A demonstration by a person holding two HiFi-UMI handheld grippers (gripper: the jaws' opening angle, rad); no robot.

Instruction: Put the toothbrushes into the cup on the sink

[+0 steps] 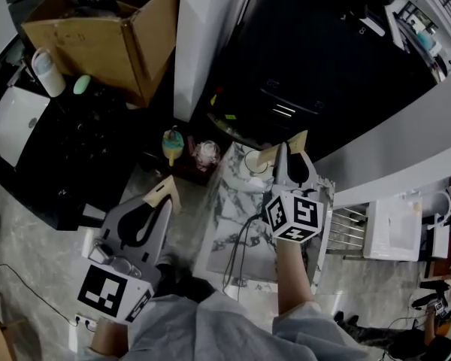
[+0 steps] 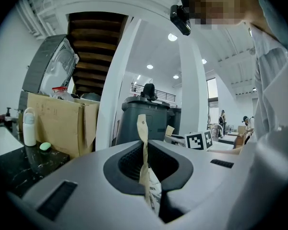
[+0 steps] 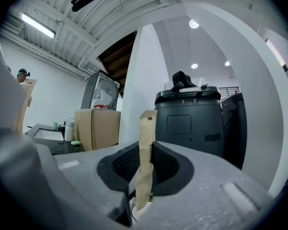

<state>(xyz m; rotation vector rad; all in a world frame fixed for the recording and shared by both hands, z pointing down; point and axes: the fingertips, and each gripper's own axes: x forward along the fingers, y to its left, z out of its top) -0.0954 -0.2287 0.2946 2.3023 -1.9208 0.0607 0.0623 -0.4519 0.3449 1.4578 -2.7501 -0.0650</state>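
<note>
Both grippers look pinched shut, toothbrush unseen: right gripper (image 1: 284, 150) tips just beside the round white cup (image 1: 254, 164), left gripper (image 1: 165, 192) well apart.

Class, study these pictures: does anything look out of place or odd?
A loose black cable trails across the marble sink top near the cup; wiring on a sink looks out of place.

Right gripper (image 1: 284, 150) – cup (image 1: 254, 162) just under tip, a bit left. Black bin (image 3: 189, 119) blocks way ahead, white pillar (image 3: 139, 71) ahead-left.
Left gripper (image 1: 167, 190) – bare floor (image 1: 139, 177) under tip, sink counter (image 1: 218, 216) close on right, cardboard box (image 1: 98, 28) far ahead.
</note>
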